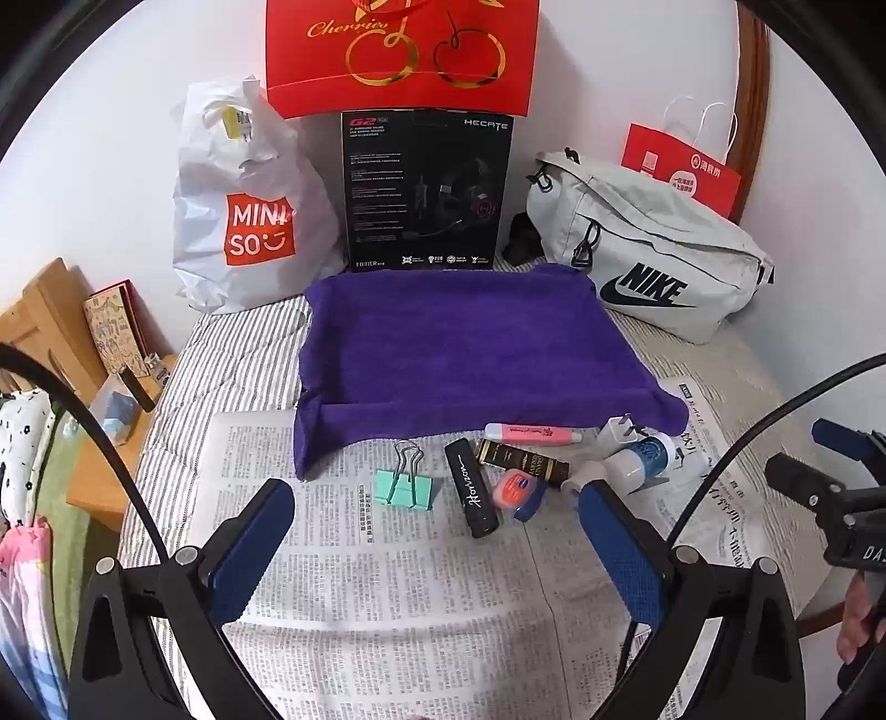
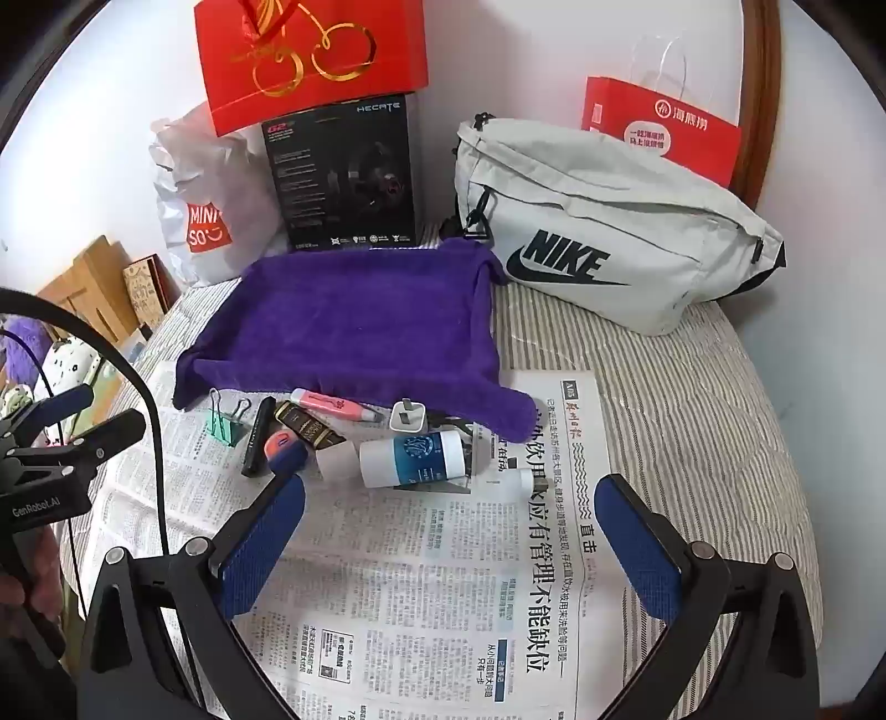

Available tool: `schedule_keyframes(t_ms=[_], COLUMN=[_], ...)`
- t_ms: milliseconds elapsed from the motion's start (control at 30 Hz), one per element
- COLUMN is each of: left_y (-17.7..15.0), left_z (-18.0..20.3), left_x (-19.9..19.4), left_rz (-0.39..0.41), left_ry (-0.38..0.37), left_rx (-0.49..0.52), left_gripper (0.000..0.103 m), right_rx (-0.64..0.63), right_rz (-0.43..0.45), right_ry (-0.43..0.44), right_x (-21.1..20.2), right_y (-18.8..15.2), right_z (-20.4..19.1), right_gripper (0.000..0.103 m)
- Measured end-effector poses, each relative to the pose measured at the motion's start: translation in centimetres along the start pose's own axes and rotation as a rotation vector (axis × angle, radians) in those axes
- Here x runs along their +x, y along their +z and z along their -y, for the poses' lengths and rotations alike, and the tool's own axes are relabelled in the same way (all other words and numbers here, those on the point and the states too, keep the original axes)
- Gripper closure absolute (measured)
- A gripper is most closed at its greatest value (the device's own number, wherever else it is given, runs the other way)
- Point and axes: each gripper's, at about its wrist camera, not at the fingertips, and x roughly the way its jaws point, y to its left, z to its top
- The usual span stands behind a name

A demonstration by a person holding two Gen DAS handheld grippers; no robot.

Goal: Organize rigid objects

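Observation:
Small objects lie in a row on newspaper in front of a purple cloth tray: a mint binder clip, a black tube marked Horizon, an orange-pink round tin, a black-gold box, a pink pen, a white plug adapter and a white-blue bottle. My left gripper is open and empty just short of them. My right gripper is open and empty, near the bottle and the plug adapter.
Behind the tray stand a Miniso bag, a black Hecate box, a red gift bag and a grey Nike pouch. A wooden side table with clutter sits left of the striped bed.

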Motion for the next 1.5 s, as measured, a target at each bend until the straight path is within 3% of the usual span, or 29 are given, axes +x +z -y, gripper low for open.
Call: schedule_keyframes(t_ms=[133, 167, 333, 1500], left_y=[0.2, -0.5, -1.2, -1.7], left_z=[0.3, 0.5, 0.3, 0.7], left_x=[0.1, -0.8, -2.2, -4.7], left_rz=[0.008, 0.066, 0.084, 0.092], left_ry=[0.003, 0.011, 0.013, 0.034], left_rx=[0.006, -0.008, -0.028, -0.024], left_gripper=[0.0, 0.0, 0.0, 0.0], right_rx=[0.001, 0.003, -0.016, -0.007], right_rz=[-0.018, -0.017, -0.001, 0.042], right_ry=[0.007, 0.008, -0.007, -0.009], right_x=[0.0, 0.0, -0.6, -3.1], right_y=[-0.2, -0.2, -0.4, -1.3], right_z=[0.1, 0.1, -0.8, -1.1], right_gripper=[0.0, 0.0, 0.0, 0.0])
